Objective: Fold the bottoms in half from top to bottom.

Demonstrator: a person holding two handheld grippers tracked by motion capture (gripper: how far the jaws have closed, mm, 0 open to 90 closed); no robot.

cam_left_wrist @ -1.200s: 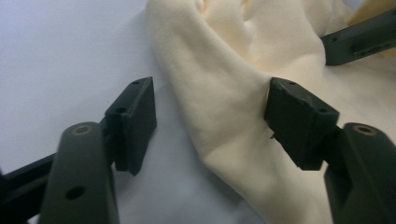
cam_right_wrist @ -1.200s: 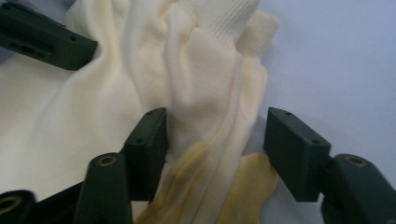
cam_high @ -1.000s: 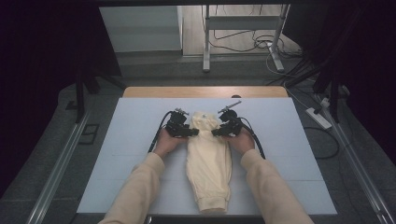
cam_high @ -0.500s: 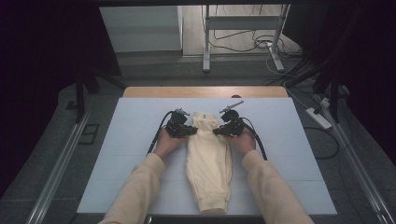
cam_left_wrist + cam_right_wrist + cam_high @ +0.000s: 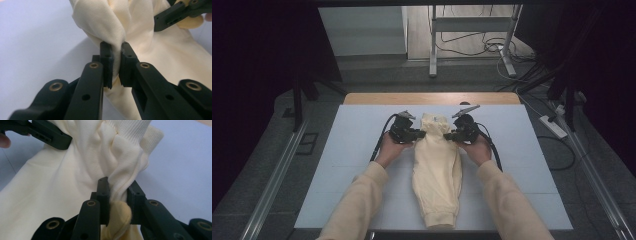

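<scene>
High view: a person's two forearms reach in from below over a pale blue desk [image 5: 352,150], each hand holding a hand-held gripper at the far end of a cream sweatshirt [image 5: 436,170] that lies lengthwise down the middle of the desk. The left hand-held gripper [image 5: 115,65] is clamped on a bunched fold of the fabric, and the right hand-held gripper [image 5: 118,199] pinches a thicker twist of cloth at the opposite edge; both sets of jaws have just been closing on the cloth. To lift well, I judge both hands should rise level and together, keeping the cloth taut between them so neither fold slips out. The sweatshirt is soft, pale yellow-cream and creased, folded narrow, with a ribbed band [image 5: 132,130] at the held end and a ribbed hem nearest the person.
</scene>
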